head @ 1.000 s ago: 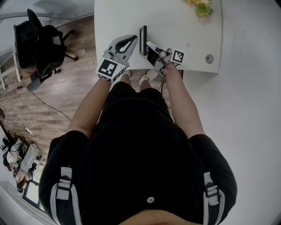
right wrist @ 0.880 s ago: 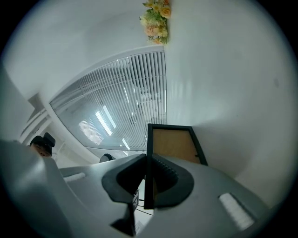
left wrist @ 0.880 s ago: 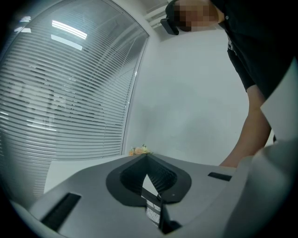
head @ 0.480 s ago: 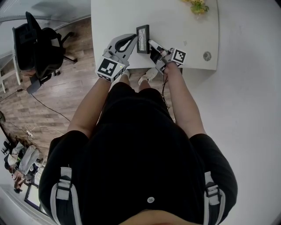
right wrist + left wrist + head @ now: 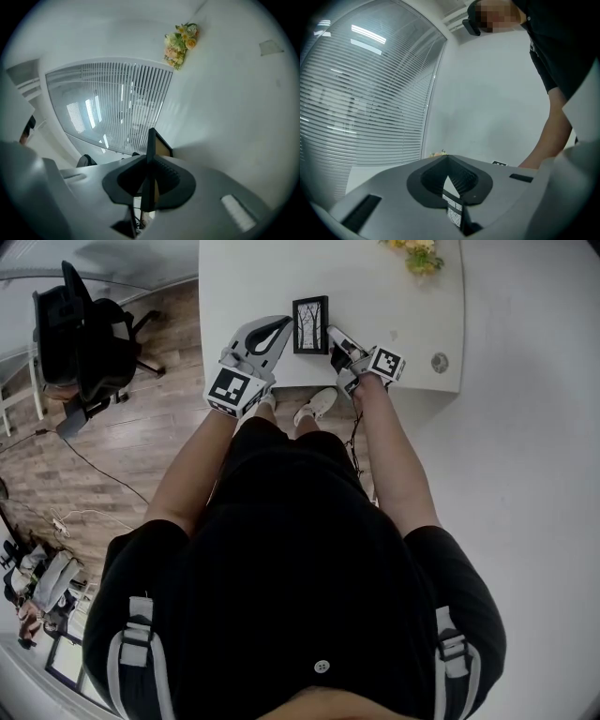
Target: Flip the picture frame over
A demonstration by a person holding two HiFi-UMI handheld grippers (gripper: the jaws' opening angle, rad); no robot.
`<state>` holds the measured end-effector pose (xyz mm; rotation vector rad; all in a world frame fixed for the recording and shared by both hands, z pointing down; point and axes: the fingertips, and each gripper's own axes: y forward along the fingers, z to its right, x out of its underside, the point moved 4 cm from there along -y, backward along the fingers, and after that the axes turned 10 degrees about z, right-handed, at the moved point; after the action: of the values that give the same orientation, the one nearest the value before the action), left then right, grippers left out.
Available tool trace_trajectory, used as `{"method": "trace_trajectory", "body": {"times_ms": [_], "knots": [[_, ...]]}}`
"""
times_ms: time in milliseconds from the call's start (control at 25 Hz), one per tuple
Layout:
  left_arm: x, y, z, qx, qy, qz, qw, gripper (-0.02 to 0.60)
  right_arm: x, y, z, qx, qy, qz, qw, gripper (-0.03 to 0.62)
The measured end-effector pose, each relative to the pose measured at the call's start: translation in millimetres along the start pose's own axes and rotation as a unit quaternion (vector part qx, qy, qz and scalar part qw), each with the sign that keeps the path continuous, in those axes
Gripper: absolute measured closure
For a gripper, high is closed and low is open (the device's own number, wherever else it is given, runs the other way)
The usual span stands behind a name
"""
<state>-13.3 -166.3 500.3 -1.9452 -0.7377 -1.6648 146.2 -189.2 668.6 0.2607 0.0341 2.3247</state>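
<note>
The black picture frame (image 5: 310,324) is near the white table's (image 5: 384,296) front edge, its tree picture facing up. My right gripper (image 5: 331,335) is shut on the frame's right rim. In the right gripper view the frame (image 5: 151,140) stands edge-on between the pads, its brown back to the right. My left gripper (image 5: 284,325) is shut with nothing in it, its tips beside the frame's left rim; I cannot tell whether they touch. A strip of the picture (image 5: 453,212) shows under the closed jaws in the left gripper view.
A bunch of yellow flowers (image 5: 419,254) lies at the table's far right. A round cable port (image 5: 440,363) sits in the right front corner. A black office chair (image 5: 80,334) stands on the wooden floor to the left. Window blinds (image 5: 117,108) lie beyond the table.
The frame stood on edge, seen as a thin black strip; it has turned so its picture side faces up. My right gripper rolled and shifted right with it. The left gripper stayed put.
</note>
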Motion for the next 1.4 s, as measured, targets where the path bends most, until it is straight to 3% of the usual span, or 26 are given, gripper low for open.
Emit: {"method": "trace_trajectory", "body": {"times_ms": [600, 1040, 1400], "knots": [[-4, -17, -4, -0.014, -0.003, 0.001, 0.9999, 0.577, 1, -11, 21, 0.080, -0.049, 0.008, 0.996, 0.542], [-4, -22, -3, -0.020, -0.002, 0.001, 0.9998, 0.577, 5, -11, 17, 0.085, -0.082, -0.016, 0.993, 0.542], [-9, -19, 2, -0.018, -0.001, -0.016, 0.9997, 0.577, 9, -13, -41, 0.051, -0.218, -0.076, 0.972, 0.542]]}}
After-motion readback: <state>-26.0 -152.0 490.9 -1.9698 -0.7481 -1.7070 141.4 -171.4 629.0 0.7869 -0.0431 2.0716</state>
